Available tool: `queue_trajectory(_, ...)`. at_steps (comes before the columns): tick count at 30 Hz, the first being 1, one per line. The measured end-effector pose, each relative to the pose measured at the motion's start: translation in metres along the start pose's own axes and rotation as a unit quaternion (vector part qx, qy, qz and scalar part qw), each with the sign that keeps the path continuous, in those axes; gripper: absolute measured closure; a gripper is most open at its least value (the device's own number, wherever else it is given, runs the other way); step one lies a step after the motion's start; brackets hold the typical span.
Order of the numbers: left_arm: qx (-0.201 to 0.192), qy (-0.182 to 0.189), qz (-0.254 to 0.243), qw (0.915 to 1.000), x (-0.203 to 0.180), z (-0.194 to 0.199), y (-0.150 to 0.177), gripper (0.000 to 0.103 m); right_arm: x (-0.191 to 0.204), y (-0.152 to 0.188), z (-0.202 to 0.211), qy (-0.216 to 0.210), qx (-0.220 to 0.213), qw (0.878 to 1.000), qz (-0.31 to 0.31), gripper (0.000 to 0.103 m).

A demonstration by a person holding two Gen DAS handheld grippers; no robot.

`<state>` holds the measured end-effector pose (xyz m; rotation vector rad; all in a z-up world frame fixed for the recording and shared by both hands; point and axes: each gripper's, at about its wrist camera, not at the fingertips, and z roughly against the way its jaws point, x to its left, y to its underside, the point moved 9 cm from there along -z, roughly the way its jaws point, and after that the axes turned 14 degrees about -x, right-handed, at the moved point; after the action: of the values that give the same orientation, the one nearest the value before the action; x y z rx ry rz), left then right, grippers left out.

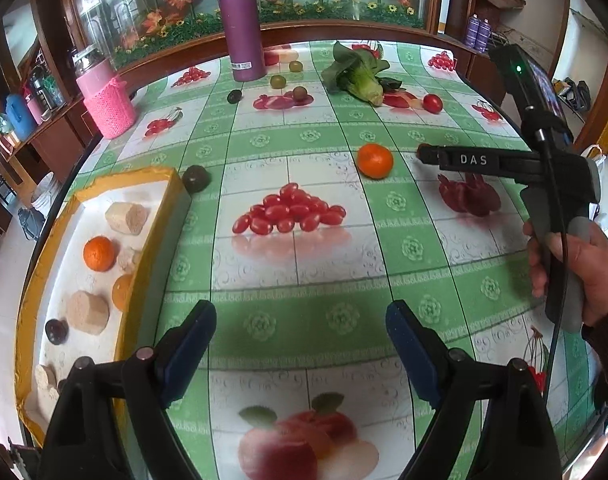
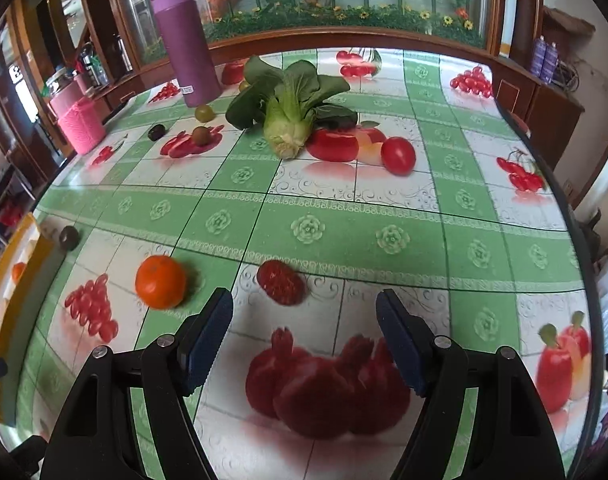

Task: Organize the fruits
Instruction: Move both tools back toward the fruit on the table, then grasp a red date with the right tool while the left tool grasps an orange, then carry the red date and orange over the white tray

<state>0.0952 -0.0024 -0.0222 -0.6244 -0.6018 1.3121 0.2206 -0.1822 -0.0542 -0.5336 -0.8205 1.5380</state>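
A loose orange [image 1: 375, 160] lies mid-table; in the right wrist view this orange [image 2: 160, 281] sits just left of my right gripper [image 2: 304, 300], which is open over the printed cloth with nothing between its fingers. A yellow-rimmed tray [image 1: 160, 172] at the left holds an orange [image 1: 98, 253], a second orange [image 1: 122, 290] half hidden by the rim, a dark plum [image 1: 56, 331] and beige blocks. My left gripper [image 1: 302, 312] hangs open and empty beside the tray. A dark fruit [image 1: 196, 179] rests against the tray's far corner. A red tomato [image 2: 398, 155] lies farther back.
A bok choy [image 2: 288, 108], a purple bottle [image 1: 242, 28] and a pink knitted jar [image 1: 108, 100] stand toward the back. Small green and dark fruits [image 1: 278, 81] lie near the bottle. A hand [image 1: 583, 276] holds the right gripper at the right. The table edge curves along the right.
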Motion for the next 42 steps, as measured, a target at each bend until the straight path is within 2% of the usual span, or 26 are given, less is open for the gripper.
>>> queue_trajectory(1,0.0,0.0,0.001,1.0,0.0,-0.003,-0.003,0.014,0.002,0.0,-0.002,-0.004,0.001,1.0,0.003,0.036)
queue_trajectory(4,-0.001,0.002,0.006,1.0,-0.002,-0.015,-0.015,0.014,0.007,0.002,-0.007,0.009,-0.003,0.999,0.045,0.059)
queue_trajectory(6,-0.003,0.005,0.007,1.0,-0.006,-0.024,-0.024,0.014,0.005,0.0,-0.007,0.011,-0.006,0.999,0.051,0.076)
queue_trajectory(8,-0.003,0.007,0.007,0.9999,-0.011,-0.034,-0.031,0.014,0.001,0.0,-0.006,0.002,-0.006,0.999,0.033,0.083)
queue_trajectory(15,-0.019,0.034,0.027,0.9989,-0.037,-0.07,-0.068,0.014,-0.017,0.008,0.023,0.0,-0.019,1.0,-0.024,0.083)
queue_trajectory(20,-0.03,0.034,0.009,0.9989,-0.058,-0.096,-0.085,0.015,-0.026,0.018,0.037,0.004,-0.019,0.999,-0.031,0.083)
queue_trajectory(22,-0.025,0.036,0.002,0.999,-0.064,-0.106,-0.084,0.029,-0.031,0.021,0.043,0.005,-0.02,0.999,-0.04,0.082)
queue_trajectory(24,-0.005,0.048,0.001,0.9988,-0.068,-0.117,-0.078,0.059,-0.033,0.024,0.047,0.006,-0.02,0.999,-0.047,0.082)
queue_trajectory(25,0.007,0.051,0.007,0.9986,-0.068,-0.122,-0.073,0.065,-0.035,0.025,0.049,0.007,-0.019,0.999,-0.05,0.082)
queue_trajectory(32,-0.003,0.064,0.017,0.9978,-0.065,-0.11,-0.063,0.066,-0.041,0.035,0.062,0.011,-0.02,0.997,-0.078,0.082)
queue_trajectory(42,-0.008,0.111,0.05,0.9925,-0.048,-0.042,-0.024,0.066,-0.024,0.05,0.099,0.001,-0.023,0.997,-0.068,0.082)
